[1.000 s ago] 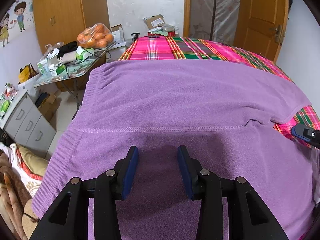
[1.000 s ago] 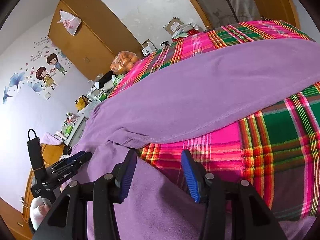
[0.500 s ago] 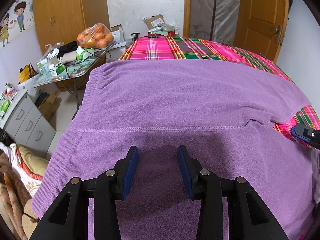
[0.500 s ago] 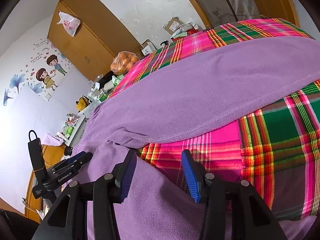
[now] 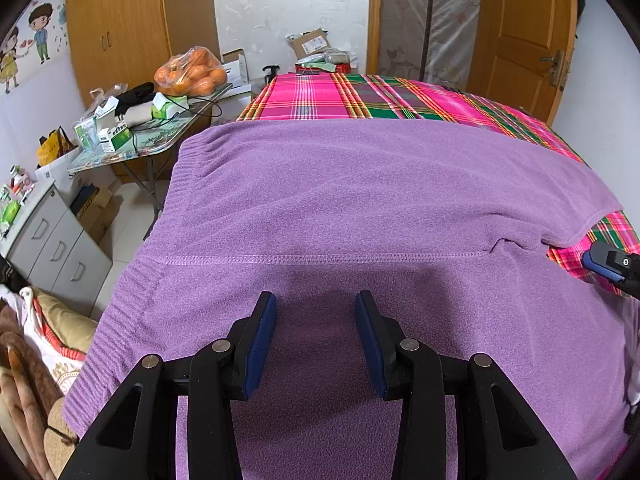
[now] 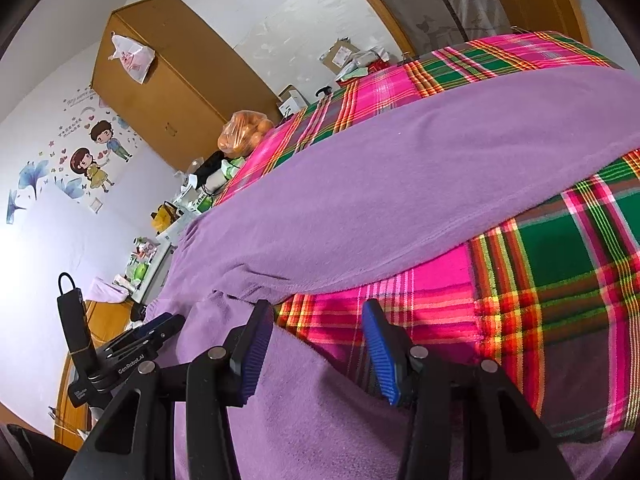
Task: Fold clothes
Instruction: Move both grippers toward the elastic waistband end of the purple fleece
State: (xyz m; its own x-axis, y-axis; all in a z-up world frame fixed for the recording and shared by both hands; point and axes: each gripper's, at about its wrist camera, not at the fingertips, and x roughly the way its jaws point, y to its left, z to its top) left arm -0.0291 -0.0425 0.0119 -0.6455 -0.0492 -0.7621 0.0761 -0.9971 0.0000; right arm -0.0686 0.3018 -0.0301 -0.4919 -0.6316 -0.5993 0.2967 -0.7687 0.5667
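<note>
garment: purple fleece garment (image 5: 360, 200) spread flat across the plaid bed cover (image 5: 360, 96); ribbed band at the left edge hangs toward the bed's side; stitched seam runs across, just ahead of the left claw
garment, right view: same fleece (image 6: 400, 184) lies diagonally; its hem edge crosses bare plaid (image 6: 560, 280)
left gripper (image 5: 316, 336): over the fleece, pointing down at it; jaws part open, blue pads apart, nothing pinched; whether the tips touch the cloth cannot be told
right gripper (image 6: 316, 348): jaws wide, nothing gripped; left pad over purple fleece, right pad over plaid; straddles the cloth's edge
cross-view: right gripper tip shows at the right margin of the left view; left gripper shows at lower left of the right view
surroundings: bag of oranges (image 5: 192, 72) on a cluttered side table (image 5: 132, 148); wooden wardrobe (image 5: 120, 20) behind
</note>
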